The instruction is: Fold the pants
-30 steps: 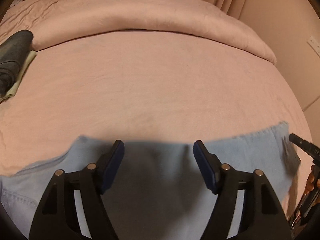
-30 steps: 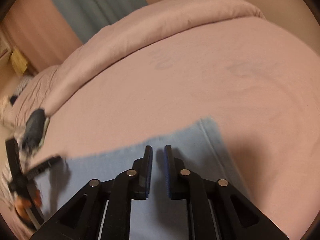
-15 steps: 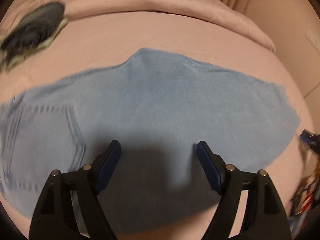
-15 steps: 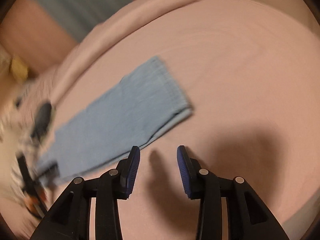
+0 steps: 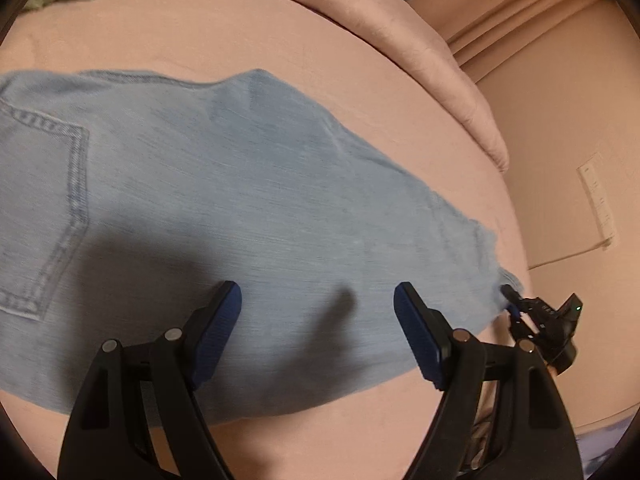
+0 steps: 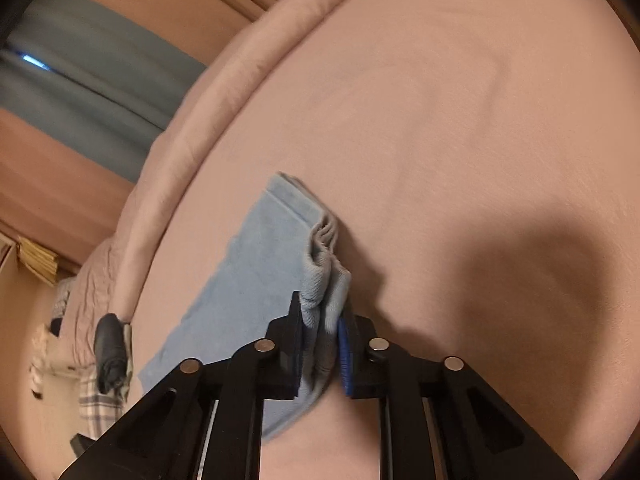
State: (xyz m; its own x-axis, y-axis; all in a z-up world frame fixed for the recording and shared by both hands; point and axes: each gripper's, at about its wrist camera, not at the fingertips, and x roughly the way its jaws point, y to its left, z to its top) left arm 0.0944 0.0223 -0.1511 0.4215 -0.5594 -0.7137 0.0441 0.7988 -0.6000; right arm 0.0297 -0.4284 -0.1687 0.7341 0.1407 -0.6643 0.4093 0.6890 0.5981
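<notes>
Light blue jeans (image 5: 248, 208) lie flat on the pink bed (image 5: 280, 40), folded lengthwise, with a back pocket at the left. My left gripper (image 5: 318, 304) hovers open over the middle of the jeans, holding nothing. My right gripper (image 6: 322, 316) is shut on the bunched hem end of the jeans (image 6: 324, 276), with the leg (image 6: 256, 264) stretching away to the left. The right gripper also shows in the left wrist view (image 5: 540, 316) at the leg's far right end.
A rolled pink duvet (image 5: 400, 32) lies along the back of the bed. Dark folded clothes (image 6: 110, 344) sit at the bed's far corner. Curtains (image 6: 80, 68) and a wall stand beyond. The bed's front edge is near the grippers.
My right gripper went from open above the bed to shut on the jeans' hem end. My left gripper drew back and turned, staying open over the jeans.
</notes>
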